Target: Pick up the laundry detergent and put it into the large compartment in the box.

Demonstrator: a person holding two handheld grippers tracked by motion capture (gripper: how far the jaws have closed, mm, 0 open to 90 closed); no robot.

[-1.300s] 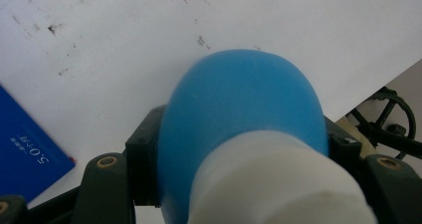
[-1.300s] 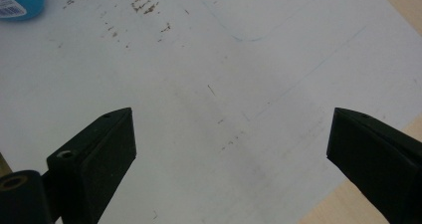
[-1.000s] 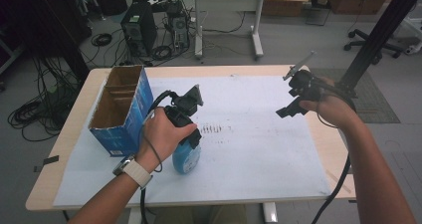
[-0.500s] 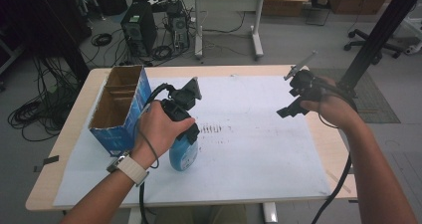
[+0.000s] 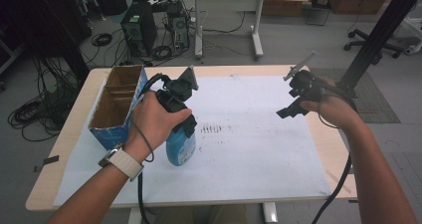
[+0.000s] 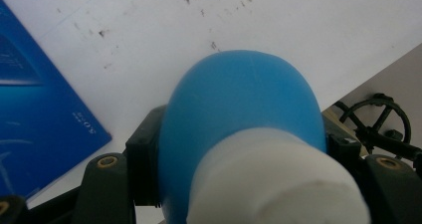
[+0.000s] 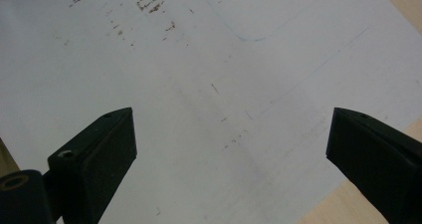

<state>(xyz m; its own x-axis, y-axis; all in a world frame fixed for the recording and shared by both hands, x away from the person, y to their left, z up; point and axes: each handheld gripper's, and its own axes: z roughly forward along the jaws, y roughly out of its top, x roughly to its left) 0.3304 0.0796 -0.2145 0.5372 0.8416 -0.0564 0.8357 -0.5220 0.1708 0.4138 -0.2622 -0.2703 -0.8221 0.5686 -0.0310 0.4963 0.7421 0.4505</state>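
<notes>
A blue bottle (image 5: 180,149) with a white cap hangs just above the white sheet (image 5: 249,149), held near its top by my left gripper (image 5: 183,127), which is shut on it. In the left gripper view the blue bottle (image 6: 239,109) and its white cap (image 6: 273,184) sit squeezed between the two black jaws. My right gripper (image 5: 291,107) hovers over the right part of the sheet, tilted down. In the right gripper view my right gripper (image 7: 231,144) stands wide open with nothing between its pads (image 7: 117,134), above the bare sheet.
An open blue cardboard box (image 5: 119,104) stands at the left of the table, close beside the bottle. Dark smudges (image 5: 211,129) mark the middle of the sheet. The wooden table edge (image 5: 338,149) runs along the right. Computer towers, cables and a desk lie on the floor beyond.
My left hand has lifted the blue bottle a little off the sheet. The right hand has stayed where it was.
</notes>
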